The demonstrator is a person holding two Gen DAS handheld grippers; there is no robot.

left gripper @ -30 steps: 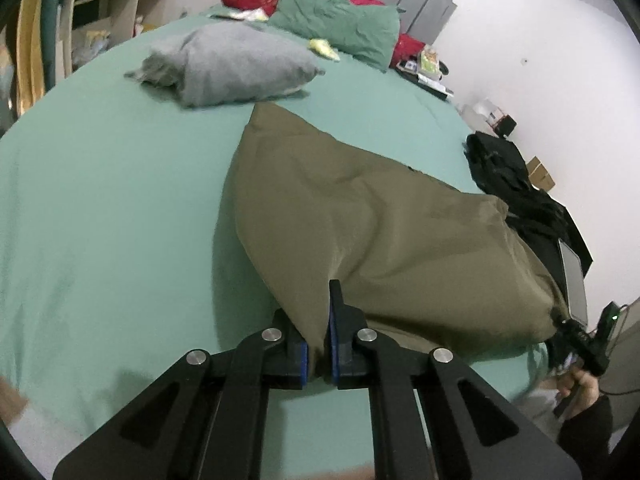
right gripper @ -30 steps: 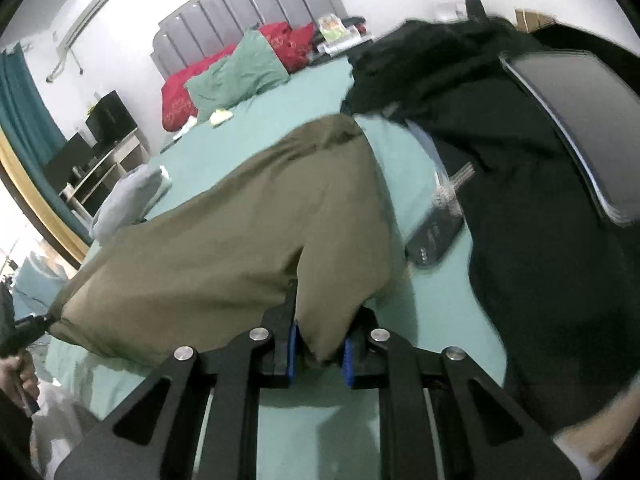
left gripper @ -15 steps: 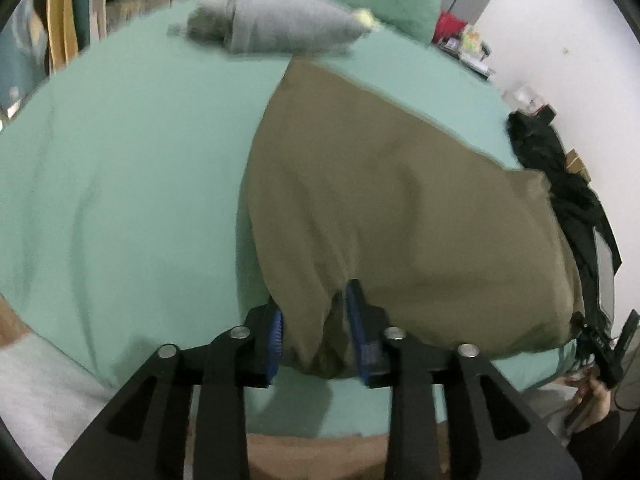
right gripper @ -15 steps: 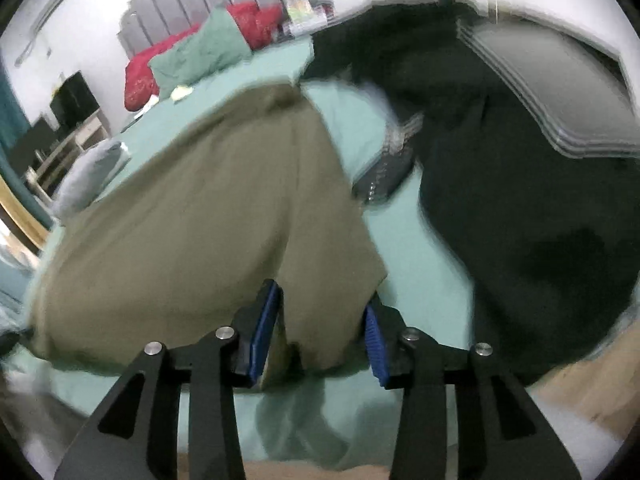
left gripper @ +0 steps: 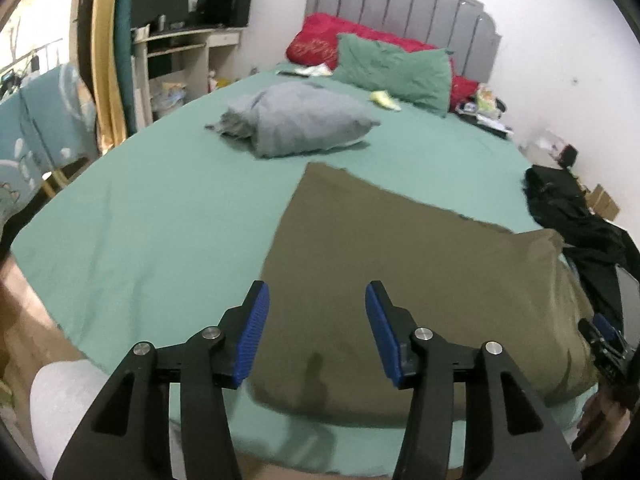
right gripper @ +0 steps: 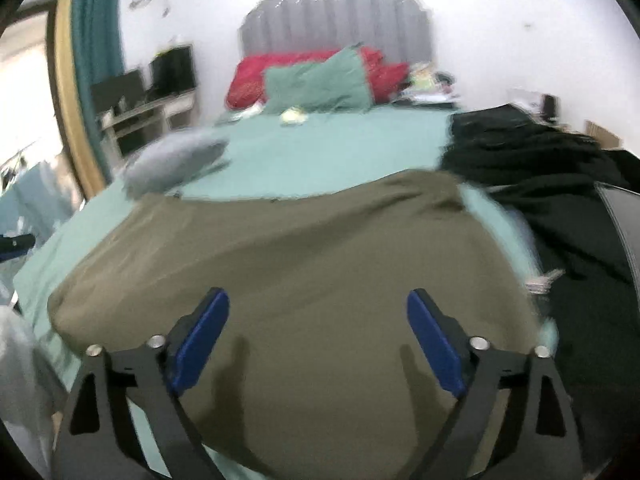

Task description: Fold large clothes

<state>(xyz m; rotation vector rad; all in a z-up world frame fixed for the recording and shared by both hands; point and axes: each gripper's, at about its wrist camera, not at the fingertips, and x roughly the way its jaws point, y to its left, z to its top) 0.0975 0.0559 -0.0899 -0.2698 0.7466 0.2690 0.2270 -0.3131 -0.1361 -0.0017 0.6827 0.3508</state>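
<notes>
An olive-green garment [left gripper: 404,272] lies spread flat on the green bed sheet [left gripper: 168,216], near the foot edge; it fills the middle of the right wrist view [right gripper: 304,272]. My left gripper [left gripper: 316,300] is open and empty, raised above the garment's near left corner. My right gripper [right gripper: 318,304] is open and empty above the garment's near edge. The right gripper also shows at the right edge of the left wrist view [left gripper: 606,336].
A crumpled grey garment [left gripper: 296,120] lies further up the bed. Green [left gripper: 396,68] and red [left gripper: 320,44] pillows rest against the grey headboard. A pile of black clothes [right gripper: 560,184] lies on the bed's right side. Shelves [left gripper: 180,56] stand at the left.
Both grippers have opened and let go of the olive garment, then lifted and drawn back. The garment has dropped flat onto the sheet.
</notes>
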